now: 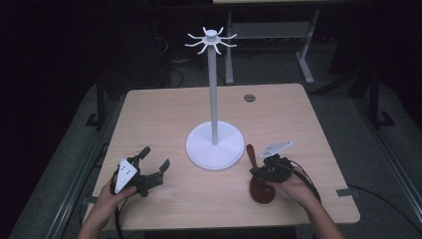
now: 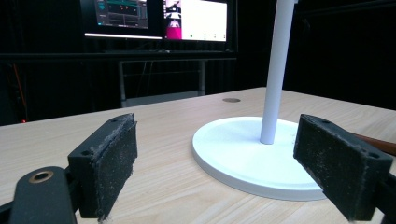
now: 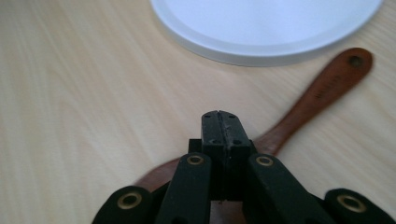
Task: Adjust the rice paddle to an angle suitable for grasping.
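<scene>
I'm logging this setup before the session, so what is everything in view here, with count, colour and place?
Table: one, light wood, centre of the high view.
Hook stand: one, white; round base mid-table, tall pole topped by a ring of hooks.
Wooden spoon: one, dark reddish brown, lying right of the stand's base, hole at the handle end.
Round insert: one, dark, in the tabletop near the far edge.
Monitors: two, lit, beyond the table in the left gripper view.
Left claw: black, jaws wide apart, near the front left.
Right claw: black, jaws pressed together above the spoon.
Hands: two, at the near edge.
</scene>
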Demonstrator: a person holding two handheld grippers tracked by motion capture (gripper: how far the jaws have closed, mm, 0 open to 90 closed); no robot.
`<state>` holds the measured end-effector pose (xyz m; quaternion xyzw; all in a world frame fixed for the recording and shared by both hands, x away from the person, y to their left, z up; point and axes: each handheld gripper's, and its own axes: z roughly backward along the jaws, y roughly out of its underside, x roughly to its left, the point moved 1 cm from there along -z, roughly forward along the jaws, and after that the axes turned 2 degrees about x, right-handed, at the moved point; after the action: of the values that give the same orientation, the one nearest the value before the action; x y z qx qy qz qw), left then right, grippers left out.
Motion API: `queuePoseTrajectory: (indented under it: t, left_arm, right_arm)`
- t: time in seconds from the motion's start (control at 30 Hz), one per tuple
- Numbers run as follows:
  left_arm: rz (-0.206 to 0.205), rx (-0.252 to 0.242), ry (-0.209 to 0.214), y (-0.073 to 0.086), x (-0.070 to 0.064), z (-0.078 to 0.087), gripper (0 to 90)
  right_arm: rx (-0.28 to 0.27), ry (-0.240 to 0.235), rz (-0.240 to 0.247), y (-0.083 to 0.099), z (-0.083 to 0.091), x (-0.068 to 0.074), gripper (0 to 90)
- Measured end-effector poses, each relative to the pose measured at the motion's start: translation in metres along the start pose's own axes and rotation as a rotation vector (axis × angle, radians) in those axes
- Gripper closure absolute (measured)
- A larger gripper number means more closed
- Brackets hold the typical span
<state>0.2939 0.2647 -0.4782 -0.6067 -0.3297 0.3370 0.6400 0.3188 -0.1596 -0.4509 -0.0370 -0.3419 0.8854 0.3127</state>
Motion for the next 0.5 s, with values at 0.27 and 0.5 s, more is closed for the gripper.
queuePoseTrajectory:
  t: [0.27,0.5]
  left_arm:
    - [-0.004,0.002,-0.006,0.0,0.0,0.0,12.9]
    - [0.003,-0.002,-0.006,0.0,0.0,0.0,13.0]
  right_arm:
    - [0.024,-0.013,0.012,0.001,-0.006,0.021,89.6]
    - [0.067,-0.024,0.026,0.004,-0.014,0.033,89.5]
